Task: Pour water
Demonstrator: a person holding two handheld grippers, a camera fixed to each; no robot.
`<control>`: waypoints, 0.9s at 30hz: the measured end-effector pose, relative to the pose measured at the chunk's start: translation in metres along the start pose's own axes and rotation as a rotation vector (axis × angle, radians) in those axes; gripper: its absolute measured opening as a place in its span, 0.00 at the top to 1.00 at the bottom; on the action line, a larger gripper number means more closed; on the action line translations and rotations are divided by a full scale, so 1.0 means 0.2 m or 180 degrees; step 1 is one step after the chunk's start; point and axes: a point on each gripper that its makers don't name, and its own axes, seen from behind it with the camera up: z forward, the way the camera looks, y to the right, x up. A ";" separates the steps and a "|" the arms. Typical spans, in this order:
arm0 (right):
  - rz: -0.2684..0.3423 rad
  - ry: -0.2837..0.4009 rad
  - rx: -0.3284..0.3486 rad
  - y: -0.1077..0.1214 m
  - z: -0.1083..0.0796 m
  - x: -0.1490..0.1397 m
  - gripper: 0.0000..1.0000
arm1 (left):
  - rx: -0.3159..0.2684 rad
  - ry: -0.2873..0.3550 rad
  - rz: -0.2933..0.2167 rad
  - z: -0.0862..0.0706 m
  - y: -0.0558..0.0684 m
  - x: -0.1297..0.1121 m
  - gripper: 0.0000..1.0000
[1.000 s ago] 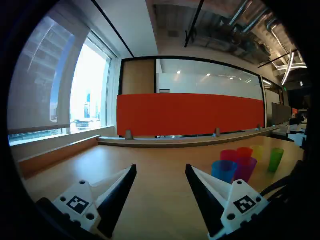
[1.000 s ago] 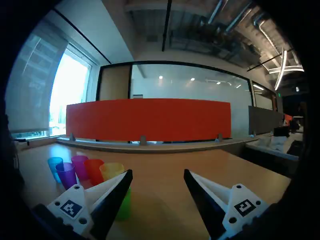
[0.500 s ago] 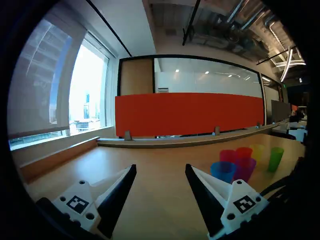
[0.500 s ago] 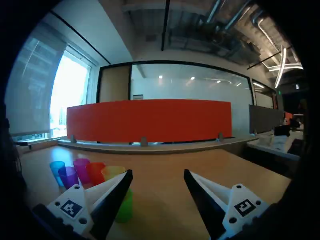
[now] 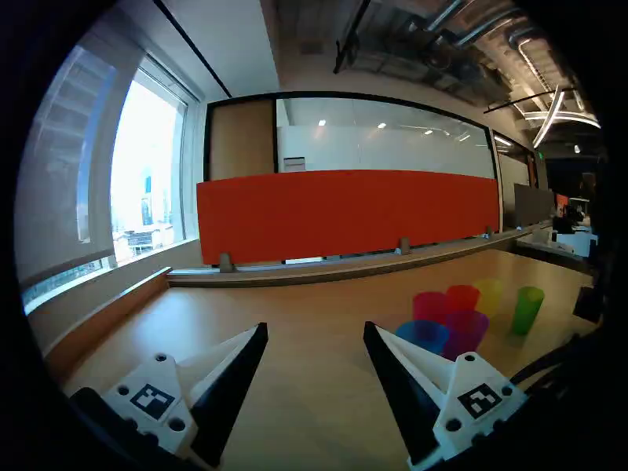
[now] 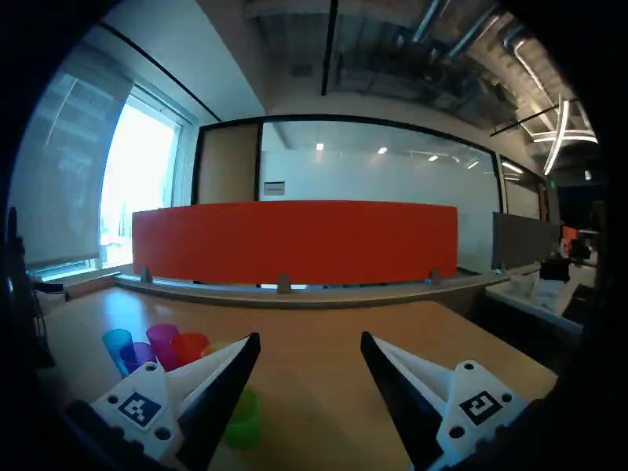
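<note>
Ahead, cups (image 5: 465, 322) to right of left claw (image 5: 315, 326)

1. Translucent plastic cups (image 5: 439, 314) are numbering six: blue cup (image 5: 424, 336), purple cup (image 5: 469, 330), magenta cup (image 5: 429, 306), red cup (image 5: 463, 298), yellow cup (image 5: 490, 294), green cup (image 5: 527, 310).
2. Orange rectangular partition panel (image 5: 345, 213) is numbering one.
3. Light wooden table (image 5: 314, 302) is numbering one.

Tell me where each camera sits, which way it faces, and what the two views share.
Left gripper view: rides the left gripper, low over the wooden table, facing the orange partition; its own open fingers show, coloured cups to their right.
Right gripper view: rides the right gripper, facing that partition too; its own open fingers show, the cups to their left, a green cup partly behind one finger.
Shared: table, partition, cups, window.
</note>
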 end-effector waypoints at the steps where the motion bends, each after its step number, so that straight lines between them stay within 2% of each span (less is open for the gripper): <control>1: 0.0001 -0.0008 0.0007 0.00 0.00 0.01 0.01 | -0.0029 -0.0003 0.0016 0.01 0.00 0.01 0.10; 9: -0.0102 -0.0029 0.0143 -0.03 0.00 0.06 0.01 | -0.0357 -0.0093 0.0125 0.04 0.09 0.04 0.10; 17: -0.0367 -0.0216 0.0492 -0.14 -0.02 0.04 0.01 | -0.0729 -0.0279 0.0265 0.06 0.17 0.01 0.10; 23: -0.0484 -0.0407 0.0794 -0.22 -0.04 0.01 0.00 | -0.1008 -0.0450 0.0403 0.08 0.25 -0.03 0.10; 27: -0.0558 -0.0498 0.0957 -0.26 -0.05 0.01 0.00 | -0.1218 -0.0583 0.0516 0.09 0.33 -0.07 0.10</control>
